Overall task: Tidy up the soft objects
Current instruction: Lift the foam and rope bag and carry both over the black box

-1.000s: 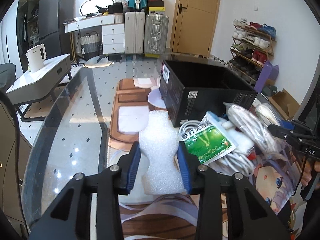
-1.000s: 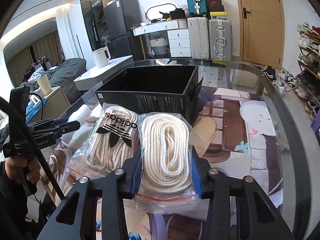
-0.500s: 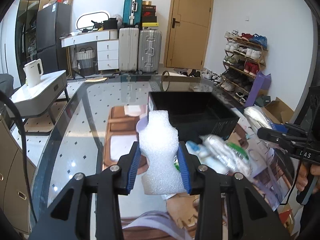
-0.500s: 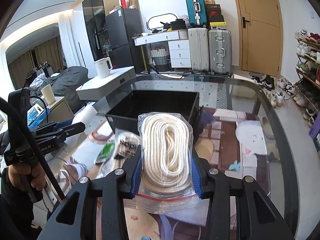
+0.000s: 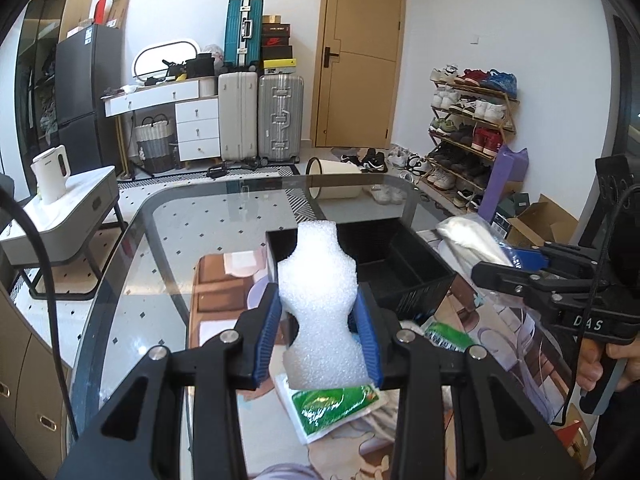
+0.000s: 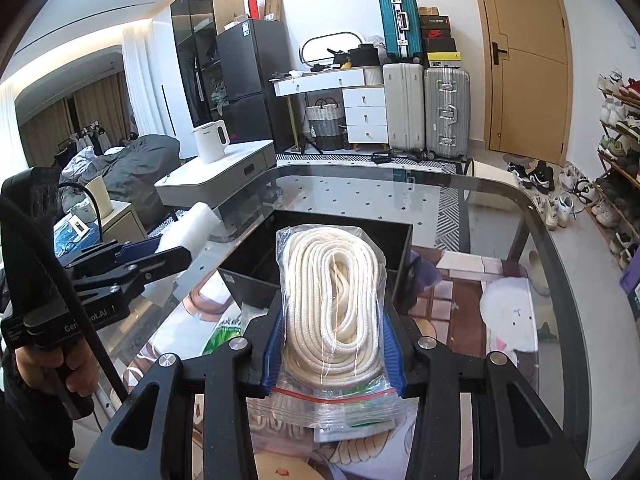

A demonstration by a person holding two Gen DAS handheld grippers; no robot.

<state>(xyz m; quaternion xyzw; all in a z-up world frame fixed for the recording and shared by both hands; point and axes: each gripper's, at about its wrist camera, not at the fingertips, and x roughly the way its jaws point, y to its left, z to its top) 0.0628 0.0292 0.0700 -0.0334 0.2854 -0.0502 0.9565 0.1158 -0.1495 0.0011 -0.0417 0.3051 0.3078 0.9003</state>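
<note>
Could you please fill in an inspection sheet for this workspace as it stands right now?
Surface: glass table with a printed mat over part of it.
Job's things: white foam piece in the left tool; bagged white rope in the right tool; open black box ahead, nothing seen inside.
Clutter: green packet lying on the mat.
Grippers: both tools shut on their loads, held above the table.
Cables: a black cable runs by the left tool.
Surroundings: suitcases, shoe rack, kettle, door.
</note>
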